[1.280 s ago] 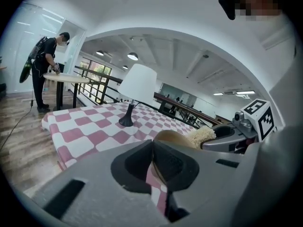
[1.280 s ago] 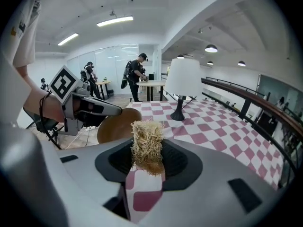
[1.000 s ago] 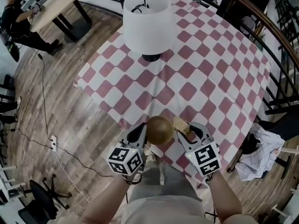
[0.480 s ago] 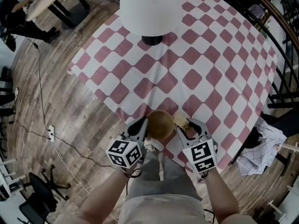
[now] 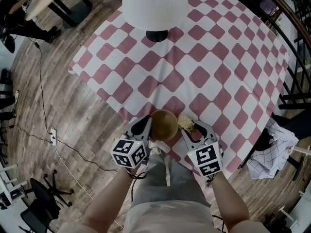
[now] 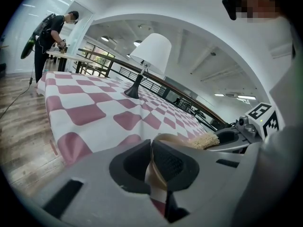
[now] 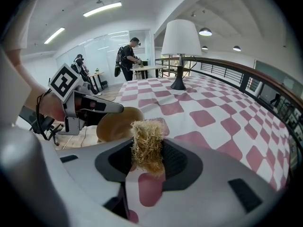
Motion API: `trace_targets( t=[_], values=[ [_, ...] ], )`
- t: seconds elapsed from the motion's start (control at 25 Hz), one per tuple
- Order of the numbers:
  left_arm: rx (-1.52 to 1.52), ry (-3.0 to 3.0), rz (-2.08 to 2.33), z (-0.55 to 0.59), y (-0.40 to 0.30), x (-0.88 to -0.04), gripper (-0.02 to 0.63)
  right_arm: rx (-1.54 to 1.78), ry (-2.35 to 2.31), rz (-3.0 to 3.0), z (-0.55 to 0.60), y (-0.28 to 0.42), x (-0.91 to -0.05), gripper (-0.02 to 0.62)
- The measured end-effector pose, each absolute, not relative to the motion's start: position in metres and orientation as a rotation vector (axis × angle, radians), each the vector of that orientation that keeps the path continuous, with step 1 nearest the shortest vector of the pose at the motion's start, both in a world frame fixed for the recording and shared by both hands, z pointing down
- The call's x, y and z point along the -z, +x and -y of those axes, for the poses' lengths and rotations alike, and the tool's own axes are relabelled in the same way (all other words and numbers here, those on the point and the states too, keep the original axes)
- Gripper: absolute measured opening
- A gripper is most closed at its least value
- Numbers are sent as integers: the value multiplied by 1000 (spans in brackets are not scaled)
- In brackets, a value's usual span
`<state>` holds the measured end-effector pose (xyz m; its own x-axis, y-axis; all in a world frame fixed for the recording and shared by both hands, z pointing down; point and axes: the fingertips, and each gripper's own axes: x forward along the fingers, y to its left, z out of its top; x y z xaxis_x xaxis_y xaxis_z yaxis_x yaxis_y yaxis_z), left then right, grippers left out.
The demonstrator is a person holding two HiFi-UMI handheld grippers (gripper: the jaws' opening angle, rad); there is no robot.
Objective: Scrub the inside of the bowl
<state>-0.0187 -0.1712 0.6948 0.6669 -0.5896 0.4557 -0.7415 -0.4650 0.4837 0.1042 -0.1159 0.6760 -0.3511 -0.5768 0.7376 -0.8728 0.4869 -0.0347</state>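
Note:
A tan wooden bowl (image 5: 164, 125) hangs at the near edge of the table. My left gripper (image 5: 144, 128) is shut on its rim, and in the left gripper view that thin rim (image 6: 152, 167) is pinched between the dark pads. My right gripper (image 5: 193, 130) is shut on a straw-coloured fibre scrubber (image 5: 185, 122), just right of the bowl. In the right gripper view the scrubber (image 7: 147, 145) stands up between the jaws, with the bowl (image 7: 118, 124) and the left gripper (image 7: 90, 107) behind it to the left. The scrubber is beside the bowl, not inside it.
The table wears a pink-and-white checked cloth (image 5: 194, 76), and a white-shaded lamp (image 5: 155, 4) stands at its far side. A dark railing (image 5: 291, 52) curves along the right. A cable and power strip (image 5: 52, 136) lie on the wooden floor. A person (image 5: 14, 18) works at a far table.
Both grippers have sunk a little together, carrying the bowl and the scrubber down toward the table's near edge. Both grips are unchanged.

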Motion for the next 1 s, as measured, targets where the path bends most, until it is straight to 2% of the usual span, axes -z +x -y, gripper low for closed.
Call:
trace_targets(
  t=[0.28,0.4,0.52,0.84,1.0],
  values=[
    [-306,2259,1016,171,-17,-689,26,-548,1225,2030,115,107,-676,152],
    [-297,2284,1017,171,-21,-678,67,-526,1251,2023,115,110,-670,152],
    [-262,2290,1066,175,-32,-660,67,-497,1277,2026,116,112,-658,152],
    [-147,2470,1136,178,-44,-562,63,-419,1365,2092,130,111,-591,153],
    [-113,2534,1171,180,-49,-508,28,-322,1411,2158,146,106,-536,153]
  ],
)
